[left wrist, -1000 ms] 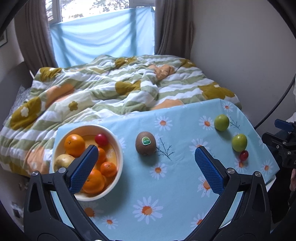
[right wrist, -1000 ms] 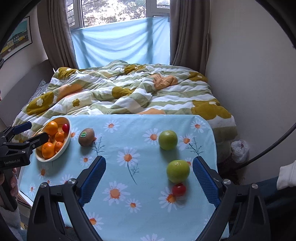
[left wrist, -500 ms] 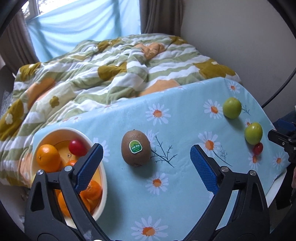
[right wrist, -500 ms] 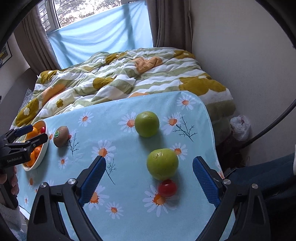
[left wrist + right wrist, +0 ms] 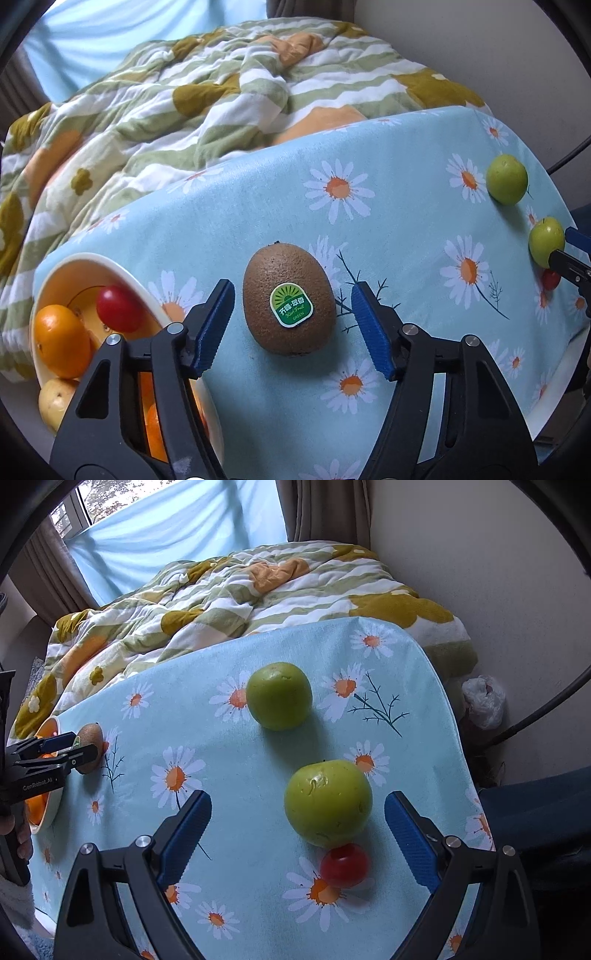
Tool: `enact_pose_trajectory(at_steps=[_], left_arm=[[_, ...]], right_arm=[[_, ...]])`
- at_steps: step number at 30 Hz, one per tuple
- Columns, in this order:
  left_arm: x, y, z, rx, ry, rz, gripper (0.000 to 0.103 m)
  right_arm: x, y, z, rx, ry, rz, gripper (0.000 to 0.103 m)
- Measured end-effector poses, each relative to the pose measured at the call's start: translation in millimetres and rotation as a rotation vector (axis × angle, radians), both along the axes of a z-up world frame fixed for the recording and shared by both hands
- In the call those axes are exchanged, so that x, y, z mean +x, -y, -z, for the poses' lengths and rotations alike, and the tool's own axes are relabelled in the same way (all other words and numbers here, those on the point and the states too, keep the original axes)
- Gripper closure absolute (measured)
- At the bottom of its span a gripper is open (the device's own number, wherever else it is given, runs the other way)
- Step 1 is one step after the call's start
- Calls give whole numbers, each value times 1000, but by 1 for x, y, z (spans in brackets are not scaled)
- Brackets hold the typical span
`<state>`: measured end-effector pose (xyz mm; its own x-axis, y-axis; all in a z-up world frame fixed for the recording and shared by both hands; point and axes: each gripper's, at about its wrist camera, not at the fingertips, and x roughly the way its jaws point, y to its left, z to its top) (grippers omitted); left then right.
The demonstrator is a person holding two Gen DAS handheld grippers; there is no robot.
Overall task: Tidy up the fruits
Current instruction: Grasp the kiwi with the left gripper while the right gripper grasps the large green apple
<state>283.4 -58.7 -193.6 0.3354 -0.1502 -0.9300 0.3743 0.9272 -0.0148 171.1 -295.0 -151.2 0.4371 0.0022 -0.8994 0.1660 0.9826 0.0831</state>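
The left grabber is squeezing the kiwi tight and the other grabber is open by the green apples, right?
Not quite. The left gripper is open: the left wrist view shows its blue pads on either side of the kiwi with a gap on both sides. The right gripper is indeed open by the green apples.

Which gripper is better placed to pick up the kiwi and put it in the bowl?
Left. The open left gripper already brackets the kiwi, and the bowl sits just beside it. The right gripper is across the table, around a green apple.
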Motion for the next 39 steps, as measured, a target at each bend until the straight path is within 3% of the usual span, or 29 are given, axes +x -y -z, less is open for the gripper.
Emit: enact_pose_trajectory(at_steps=[5,19,30,35,39], left_arm=[[2,-1,12,20,-34,6,45],[-8,-1,11,-8,-25,16,50],[-23,4,9,-32,-19,17,51],[-29,5,7,-47,-12,6,51],[-35,4,5,-52,-2,-3,51]], right_arm=[[2,-1,6,-22,-23,-1,9],[7,7,15,-57,-37,-8,10],[11,7,30,-78,-54,-30,34],[10,7,33,-84,-53,-35,51],[8,5,32,-98,-41,-46,52]])
